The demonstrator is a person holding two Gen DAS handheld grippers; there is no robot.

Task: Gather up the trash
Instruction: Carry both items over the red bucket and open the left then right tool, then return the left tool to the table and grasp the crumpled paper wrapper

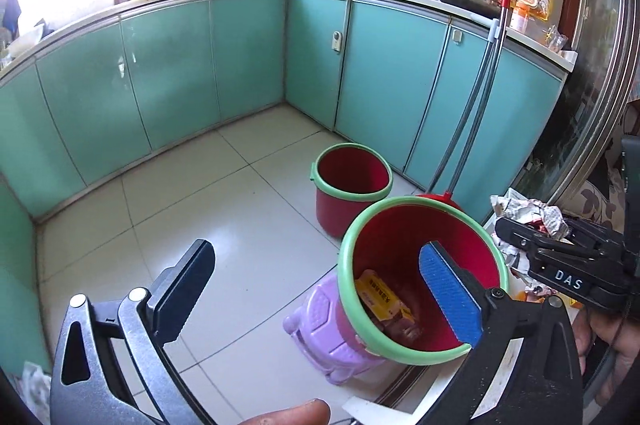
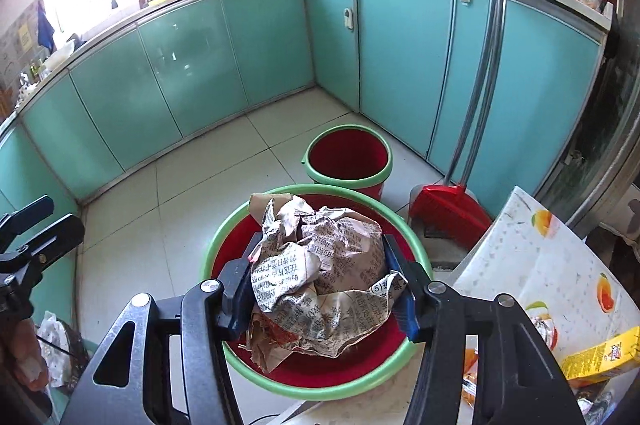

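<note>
A red bucket with a green rim [image 1: 345, 267] stands on a purple stool [image 1: 316, 321], with a yellow box [image 1: 380, 299] and other scraps at its bottom. My left gripper [image 1: 316, 249] is open wide with nothing between its fingers, and its blue pad [image 1: 448, 293] hangs over the bucket's mouth. My right gripper [image 2: 322, 239] is shut on a crumpled newspaper ball [image 2: 320, 273] directly above the same bucket [image 2: 320, 391]. In the left wrist view the right gripper [image 1: 520, 237] and its paper [image 1: 528, 211] sit at the bucket's right edge. The left gripper [image 2: 36, 217] shows at far left.
A second red bucket [image 2: 348, 157] stands on the tiled floor behind. A red broom and dustpan [image 2: 448, 209] lean against the teal cabinets [image 2: 192, 65]. A table with a fruit-print cloth [image 2: 540, 265] at right carries a yellow packet [image 2: 600, 357].
</note>
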